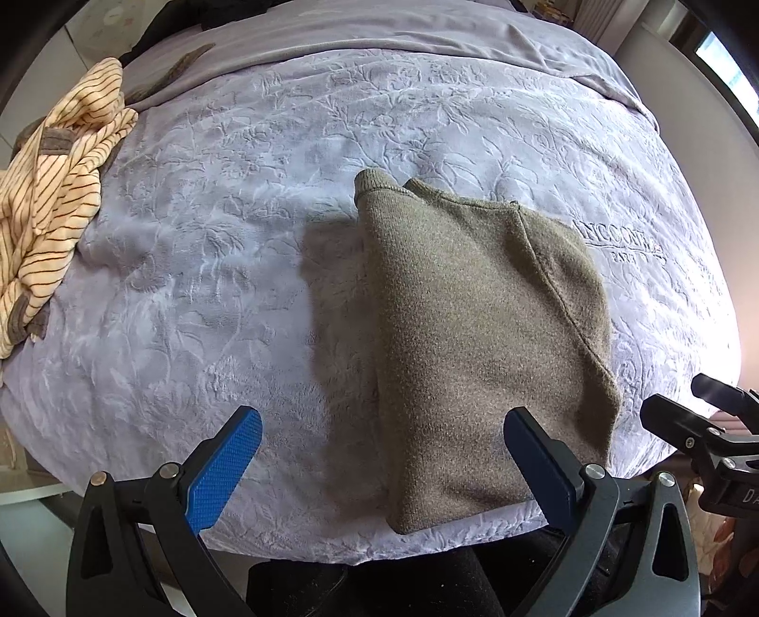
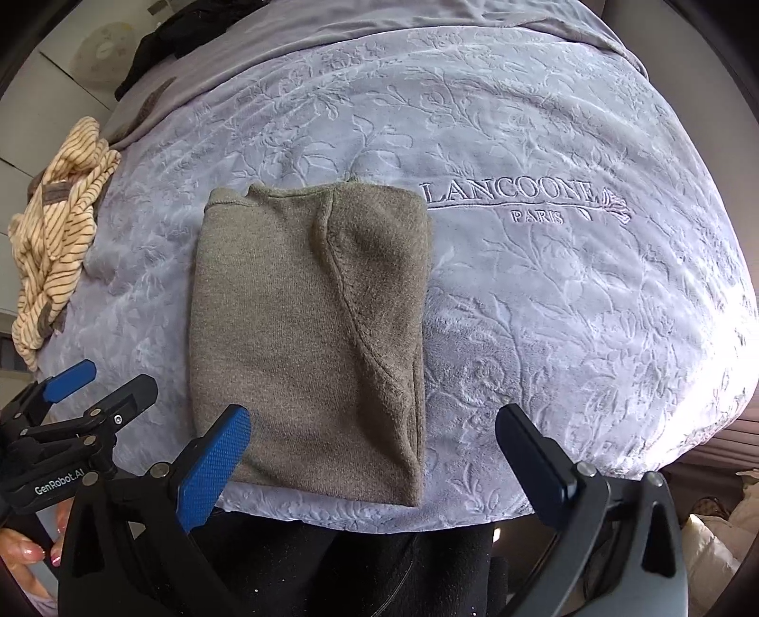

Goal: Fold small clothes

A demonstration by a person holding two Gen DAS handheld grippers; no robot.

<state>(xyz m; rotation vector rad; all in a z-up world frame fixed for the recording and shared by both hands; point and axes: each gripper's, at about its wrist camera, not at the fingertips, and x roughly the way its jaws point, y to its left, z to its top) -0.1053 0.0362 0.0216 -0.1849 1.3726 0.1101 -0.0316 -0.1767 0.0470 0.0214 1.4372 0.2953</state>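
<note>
An olive-brown knit garment lies folded into a long rectangle on the lilac embossed blanket, its near end at the bed's front edge. It also shows in the right wrist view. My left gripper is open and empty above the garment's near end, jaws wide apart. My right gripper is open and empty above the garment's near right corner. The left gripper also shows at the left of the right wrist view. The right gripper shows at the right edge of the left wrist view.
A crumpled cream garment with dark stripes lies at the bed's left edge, also in the right wrist view. Dark clothing lies at the far left of the bed. The blanket bears embroidered lettering.
</note>
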